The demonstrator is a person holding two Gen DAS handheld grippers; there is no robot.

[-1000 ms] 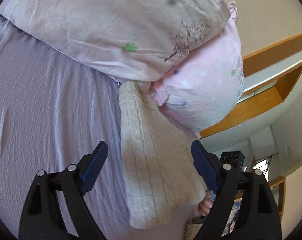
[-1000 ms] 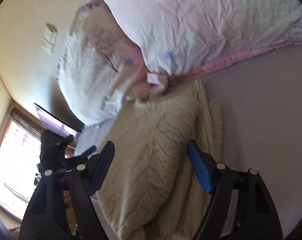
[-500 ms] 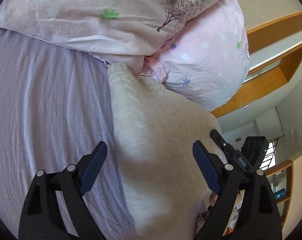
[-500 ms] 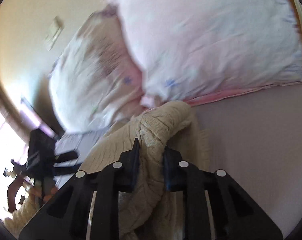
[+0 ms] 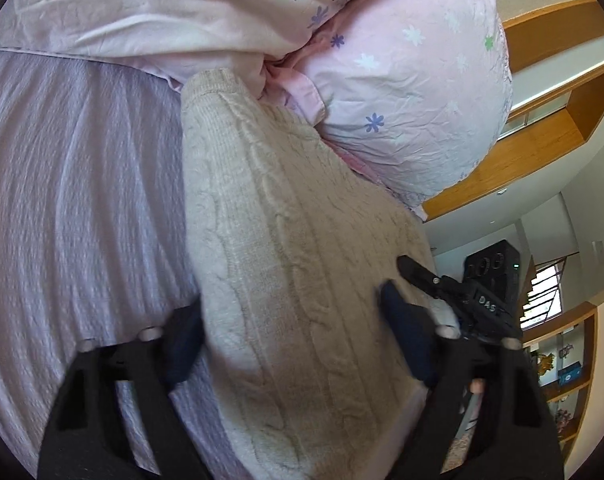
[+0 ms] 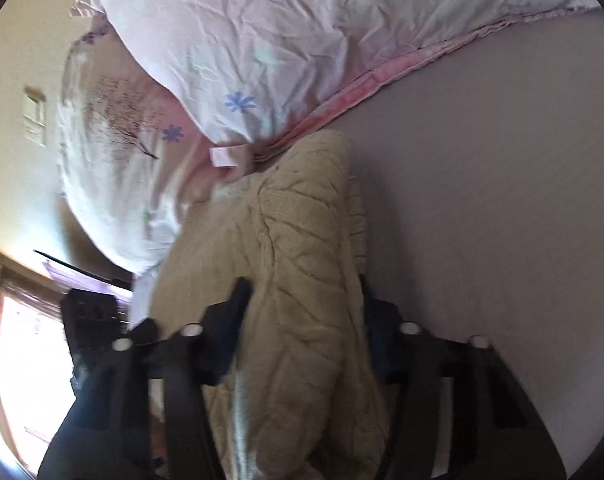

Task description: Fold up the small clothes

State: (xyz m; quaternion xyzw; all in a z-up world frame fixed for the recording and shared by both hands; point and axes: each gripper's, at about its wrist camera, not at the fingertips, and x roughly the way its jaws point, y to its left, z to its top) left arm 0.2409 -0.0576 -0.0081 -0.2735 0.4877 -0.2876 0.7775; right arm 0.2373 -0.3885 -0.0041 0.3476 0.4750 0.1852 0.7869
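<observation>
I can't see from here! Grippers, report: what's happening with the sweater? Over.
Left gripper open, right gripper open, both astride cream cable-knit sweater. Sweater folded on bed, top against floral pillows.

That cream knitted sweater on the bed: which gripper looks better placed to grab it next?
Probably the left. The left gripper is open, straddling the flat folded cream sweater. The right gripper is open too, but around a bunched ridge, and its view is blurred.

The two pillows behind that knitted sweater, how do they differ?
The upper pillow lies long and flat along the bed, while the lower pillow bulges round at the bed's edge. The upper one shows a dark tree print; the lower one shows mostly small white and purple flowers. Both are pale pink, wrinkled, and touch the sweater.
</observation>
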